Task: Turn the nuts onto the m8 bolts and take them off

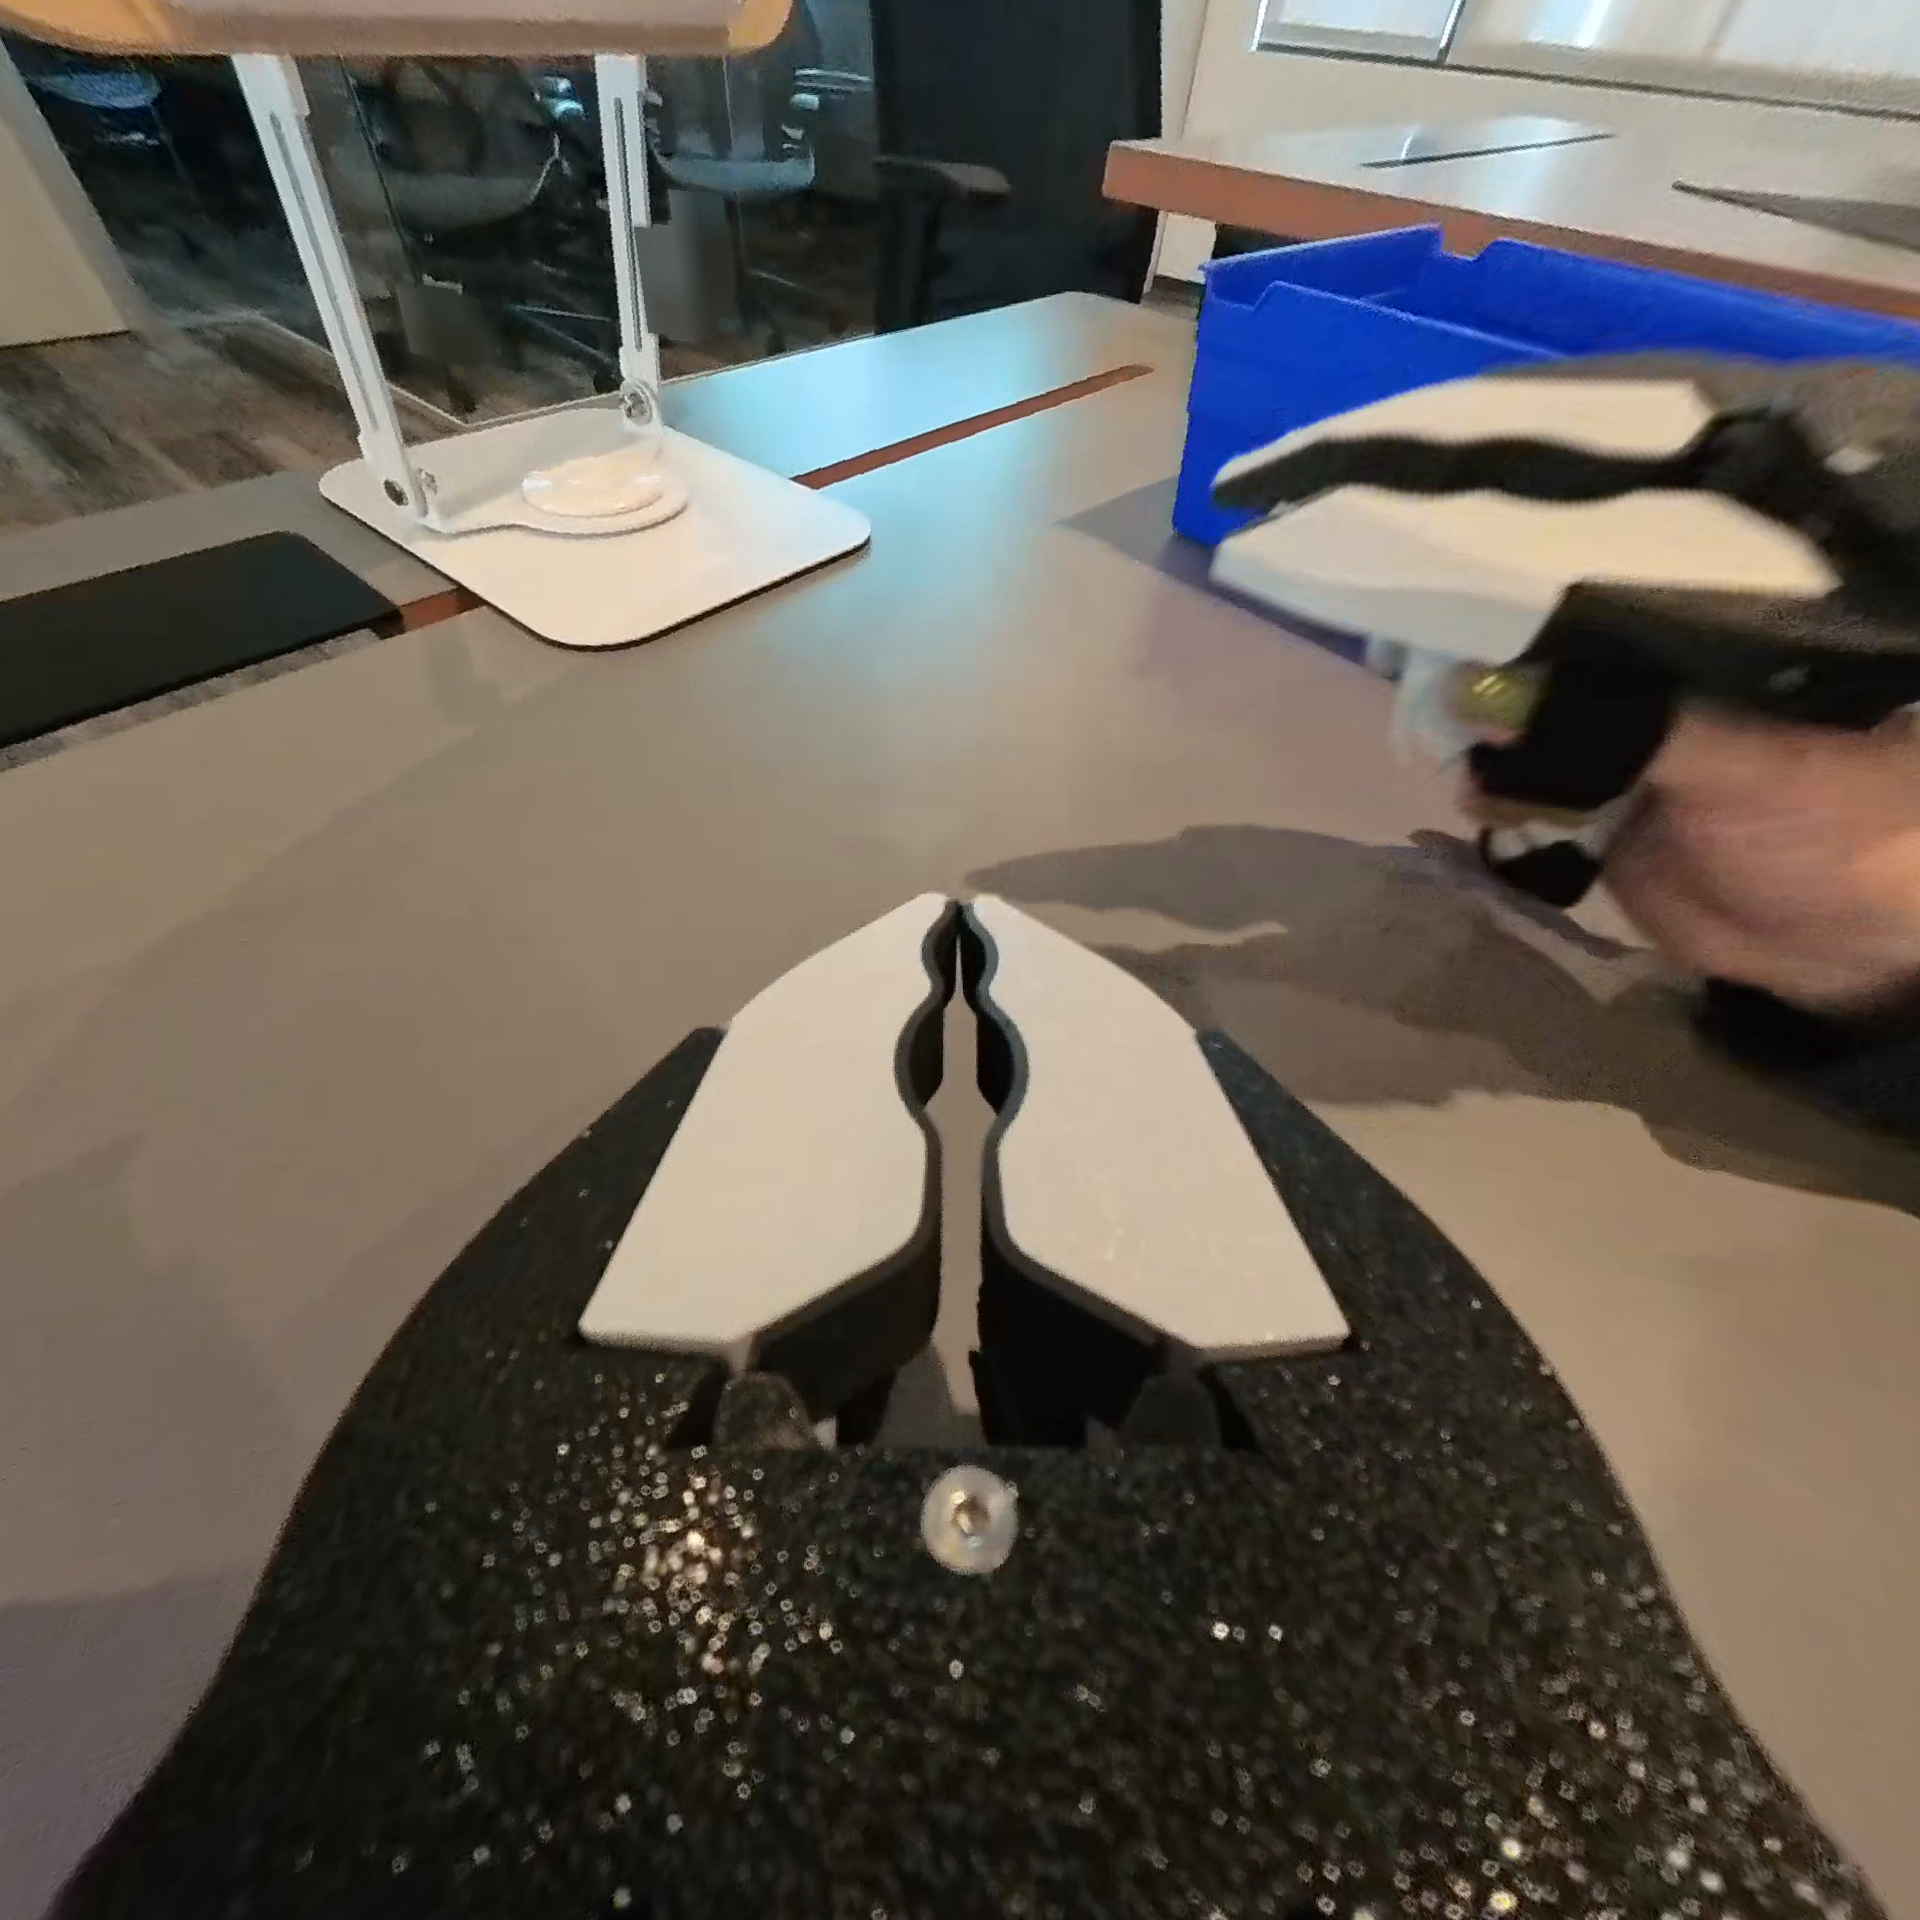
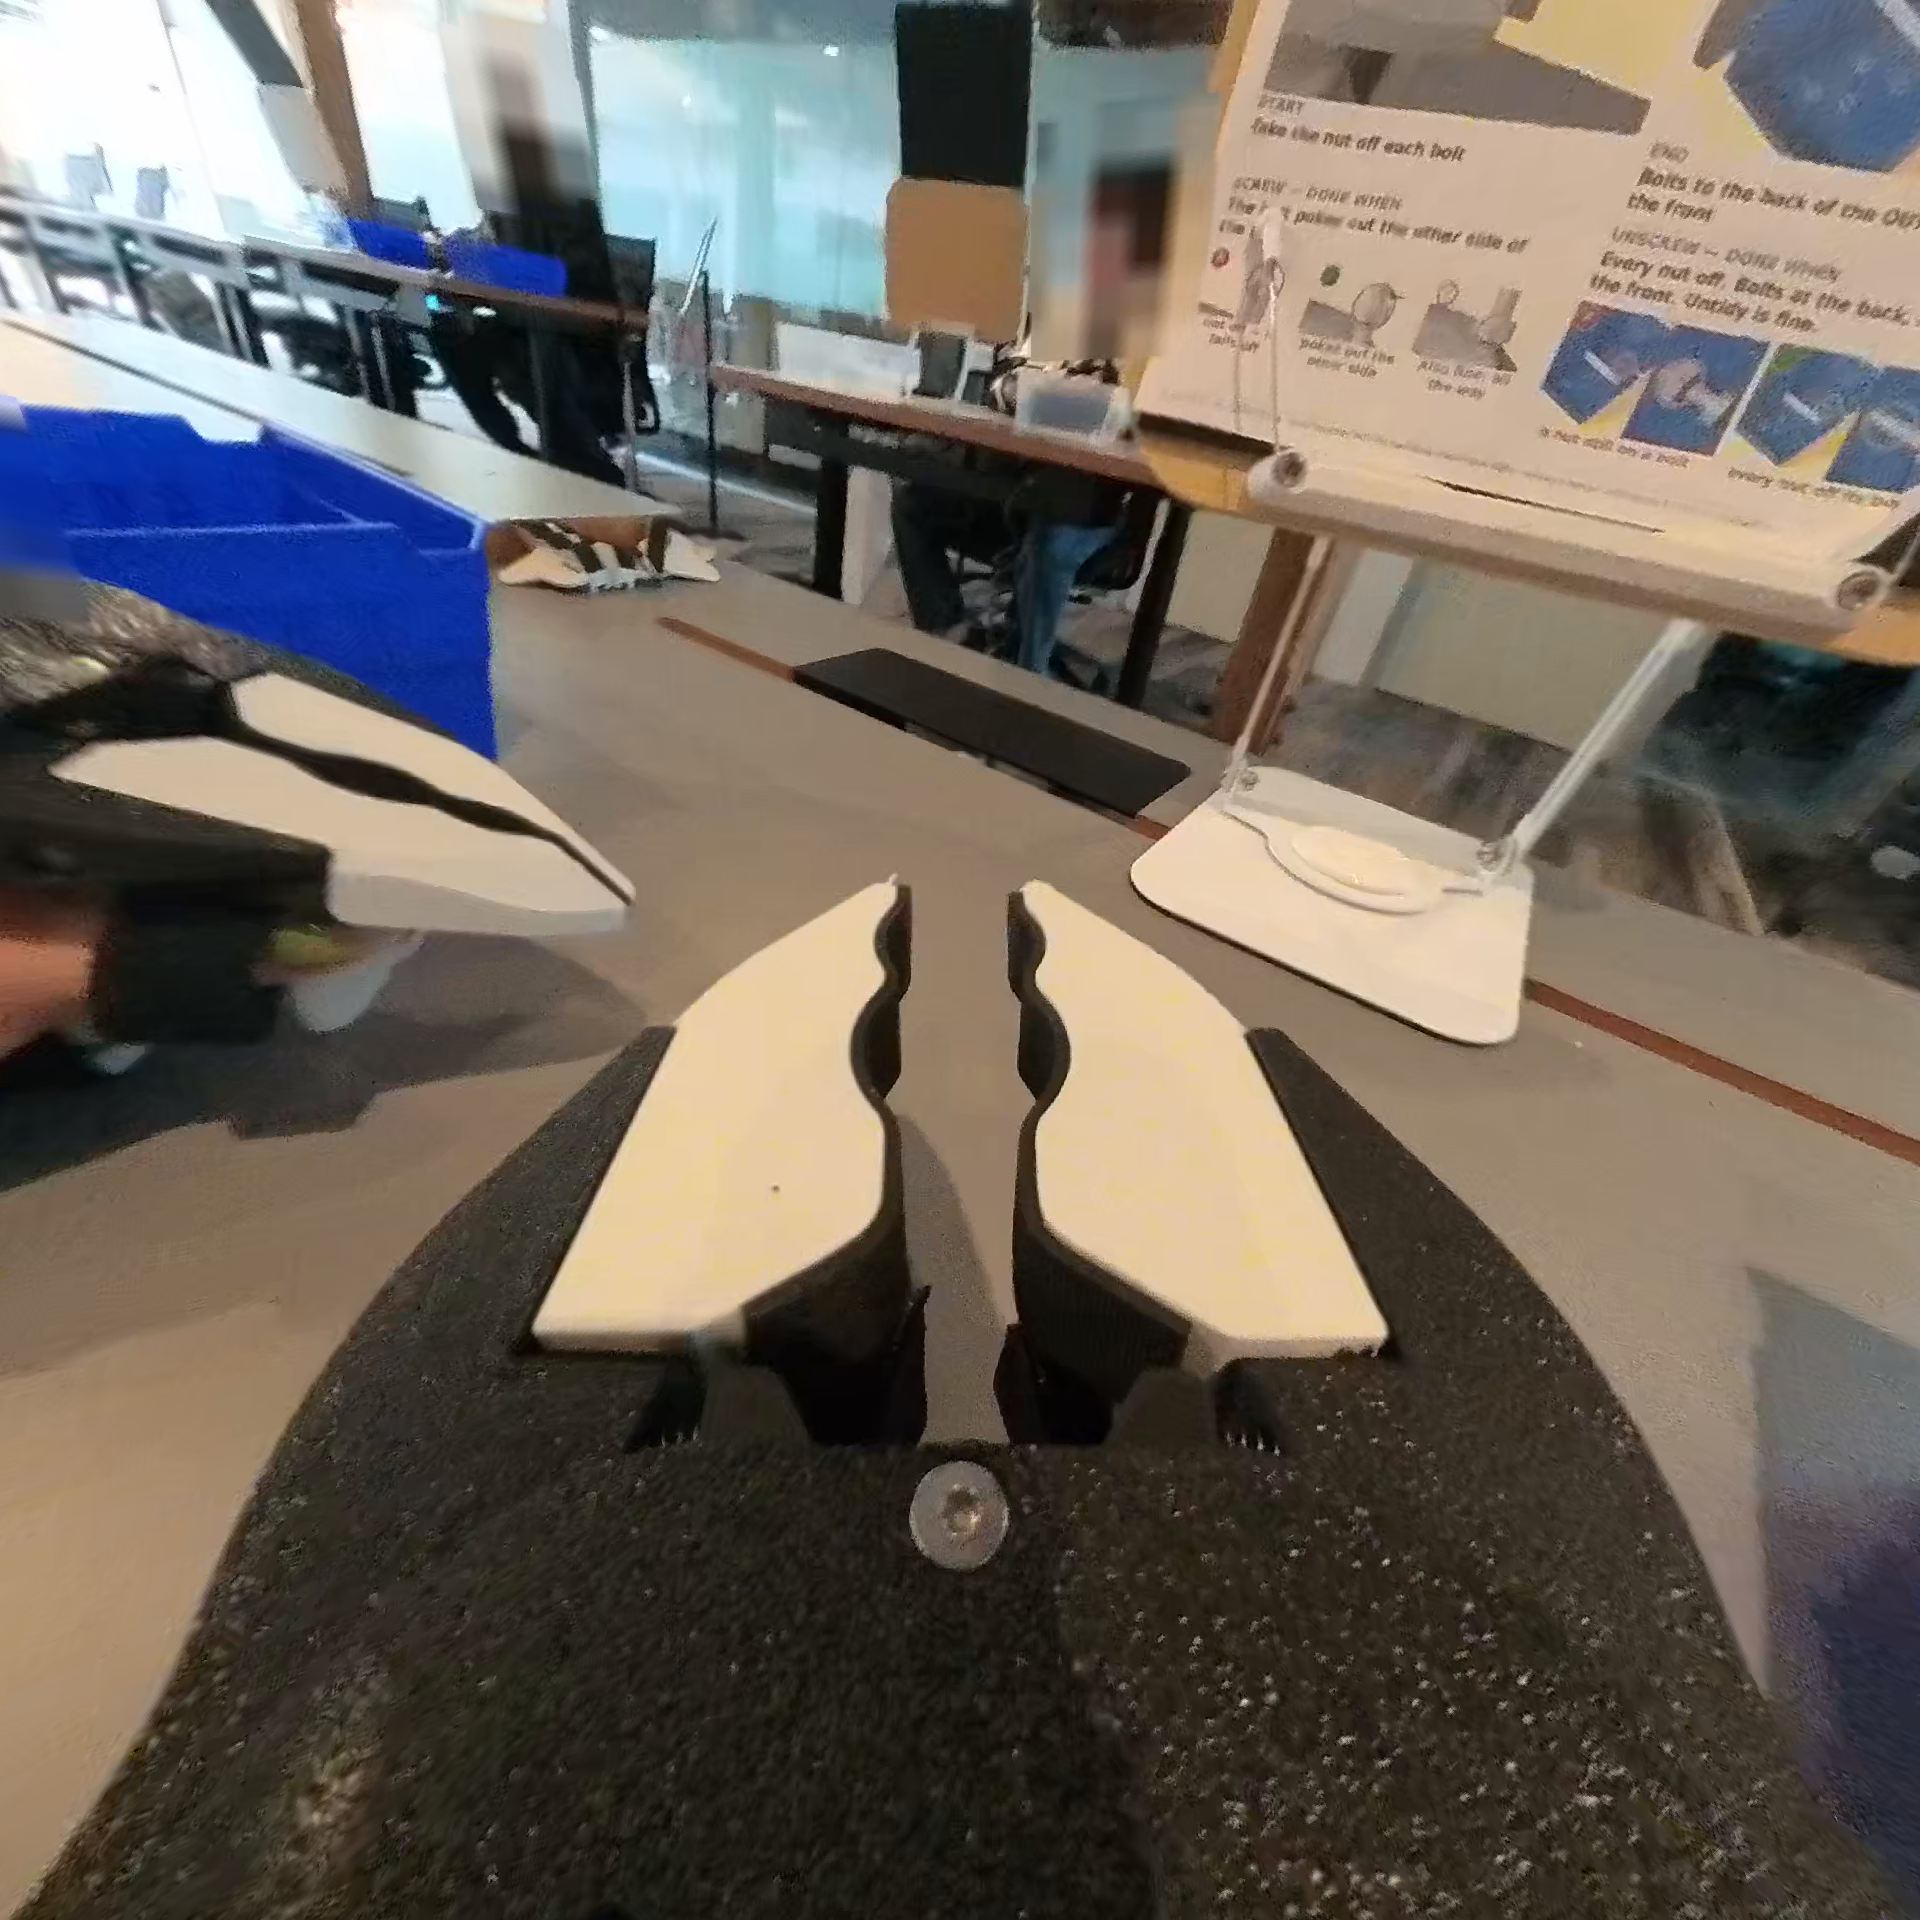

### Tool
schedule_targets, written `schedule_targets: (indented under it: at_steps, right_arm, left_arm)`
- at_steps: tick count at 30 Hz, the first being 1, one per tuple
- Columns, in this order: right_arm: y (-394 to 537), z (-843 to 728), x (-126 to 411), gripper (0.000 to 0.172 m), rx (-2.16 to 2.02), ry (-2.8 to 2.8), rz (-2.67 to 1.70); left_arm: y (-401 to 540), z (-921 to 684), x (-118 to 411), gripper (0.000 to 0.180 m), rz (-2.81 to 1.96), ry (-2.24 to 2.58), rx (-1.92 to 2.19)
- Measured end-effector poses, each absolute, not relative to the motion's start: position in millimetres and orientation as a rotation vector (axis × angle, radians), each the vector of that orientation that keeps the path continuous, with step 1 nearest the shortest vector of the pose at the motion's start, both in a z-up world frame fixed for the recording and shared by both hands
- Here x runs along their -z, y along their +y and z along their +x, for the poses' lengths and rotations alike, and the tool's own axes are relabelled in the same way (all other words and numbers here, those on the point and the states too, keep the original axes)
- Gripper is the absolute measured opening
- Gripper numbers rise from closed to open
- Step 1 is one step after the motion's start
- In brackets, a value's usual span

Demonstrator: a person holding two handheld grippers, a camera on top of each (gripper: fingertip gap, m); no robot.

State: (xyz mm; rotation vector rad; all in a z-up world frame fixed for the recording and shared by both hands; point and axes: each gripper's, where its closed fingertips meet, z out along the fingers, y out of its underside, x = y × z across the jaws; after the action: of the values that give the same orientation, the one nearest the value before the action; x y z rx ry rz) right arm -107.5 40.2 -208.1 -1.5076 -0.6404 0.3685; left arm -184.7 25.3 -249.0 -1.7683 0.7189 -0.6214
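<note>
No nut or bolt shows in either view. My left gripper (image 1: 961, 909) hovers over the grey table (image 1: 520, 883) with its fingertips shut together and nothing between them. It also shows in the right wrist view (image 2: 613, 894) at the left, in front of the blue bin (image 2: 312, 582). My right gripper (image 2: 958, 899) is open by a narrow gap, with only bare table between the pads. It also shows in the left wrist view (image 1: 1247, 499) at the right, held by a hand (image 1: 1787, 862), in front of the blue bin (image 1: 1455, 343). The inside of the bin is hidden.
A white stand (image 1: 623, 540) with slanted legs rests on the table and carries an instruction sheet (image 2: 1558, 239). A black flat pad (image 2: 997, 727) lies by a brown strip across the table. Desks and chairs stand behind.
</note>
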Motion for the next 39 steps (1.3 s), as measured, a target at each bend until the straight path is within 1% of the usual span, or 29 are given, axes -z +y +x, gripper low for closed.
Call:
schedule_targets:
  at_steps: [3,7,10,12,16,19,21,24,28,33,39]
  right_arm:
    - [34.7,-113.5,216.5,0.015,-0.304,-0.702,-1.435]
    - [20.7,-127.7,211.7,0.014,-0.303,-0.793,-1.325]
    - [17.0,-133.6,214.7,0.014,-0.293,-0.84,-1.312]
    - [14.6,-135.8,214.5,0.014,-0.3,-0.856,-1.297]
    - [14.3,-137.4,213.8,0.014,-0.327,-0.853,-1.294]
    - [13.5,-138.7,213.2,0.014,-0.347,-0.855,-1.289]
    - [12.7,-140.1,213.6,0.014,-0.353,-0.863,-1.287]
    - [11.6,-142.1,214.7,0.014,-0.352,-0.879,-1.285]
    - [11.1,-143.3,215.7,0.014,-0.35,-0.89,-1.285]
    - [11.9,-143.6,216.2,0.014,-0.358,-0.889,-1.291]
    - [11.4,-145.0,217.2,0.014,-0.36,-0.9,-1.292]
  left_arm:
    - [20.2,-179.4,243.1,0.0,-1.716,0.76,0.648]
    - [13.5,-178.5,225.3,0.009,-1.643,0.794,0.616]
    - [0.4,-191.6,189.5,0.01,-1.597,0.749,0.603]
    - [-14.7,-211.5,161.9,0.015,-1.586,0.678,0.622]
    - [-29.3,-287.6,135.1,0.022,-1.714,0.654,0.427]
    - [-27.4,-355.7,128.8,0.022,-1.803,0.838,0.164]
    - [-19.2,-393.8,138.5,0.023,-1.865,1.04,0.017]
    - [-6.7,-436.4,181.3,0.027,-2.02,1.399,-0.087]
    - [1.6,-462.9,235.6,0.03,-2.184,1.752,-0.027]
    - [11.2,-474.7,271.6,0.023,-2.298,1.969,0.033]
    - [12.4,-484.9,297.6,0.02,-2.379,2.124,0.046]
